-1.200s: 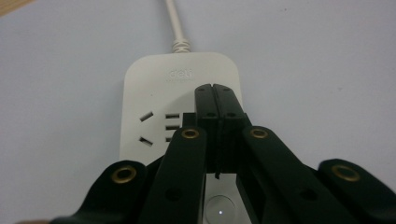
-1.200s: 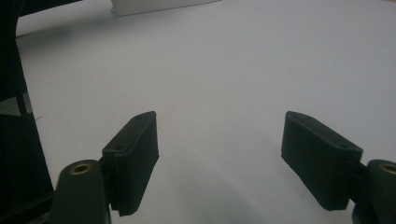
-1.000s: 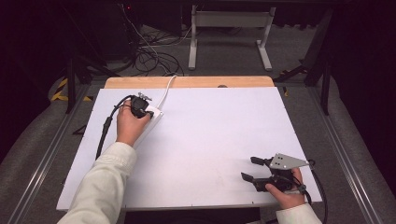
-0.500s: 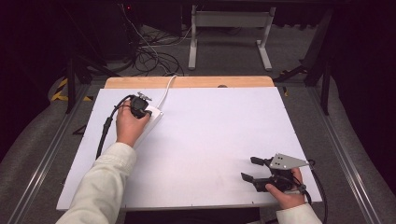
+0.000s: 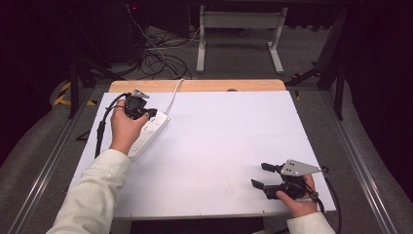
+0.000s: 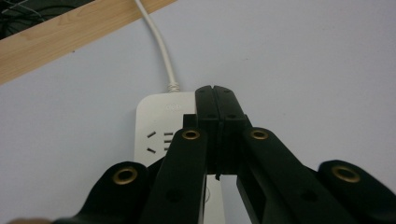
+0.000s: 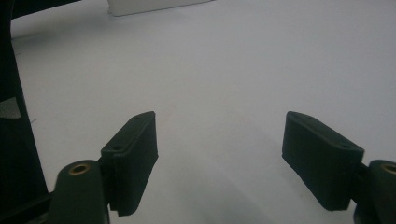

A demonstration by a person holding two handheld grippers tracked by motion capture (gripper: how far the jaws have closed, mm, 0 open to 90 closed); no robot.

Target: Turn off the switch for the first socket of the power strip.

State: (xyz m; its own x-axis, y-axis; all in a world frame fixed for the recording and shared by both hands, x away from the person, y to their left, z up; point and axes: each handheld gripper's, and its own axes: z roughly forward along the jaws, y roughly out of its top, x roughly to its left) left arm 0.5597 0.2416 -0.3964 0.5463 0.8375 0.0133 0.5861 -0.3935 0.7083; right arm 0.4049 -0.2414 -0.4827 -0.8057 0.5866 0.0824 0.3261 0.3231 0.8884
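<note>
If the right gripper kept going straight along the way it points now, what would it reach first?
Bare white tabletop lies ahead of the open right gripper; far off, roughly in line, sits the white power strip, though depth is hard to judge.

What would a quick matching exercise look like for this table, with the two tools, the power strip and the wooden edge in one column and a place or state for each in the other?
Things:
1. left tool
2. right tool
3. power strip
4. wooden edge

Places or states:
A. jaws wide apart, near right corner
B. far side of the table
C. jaws shut, over the strip's cable end
D. white, lying flat at far left

Pairs: 1-C, 2-A, 3-D, 4-B
</note>
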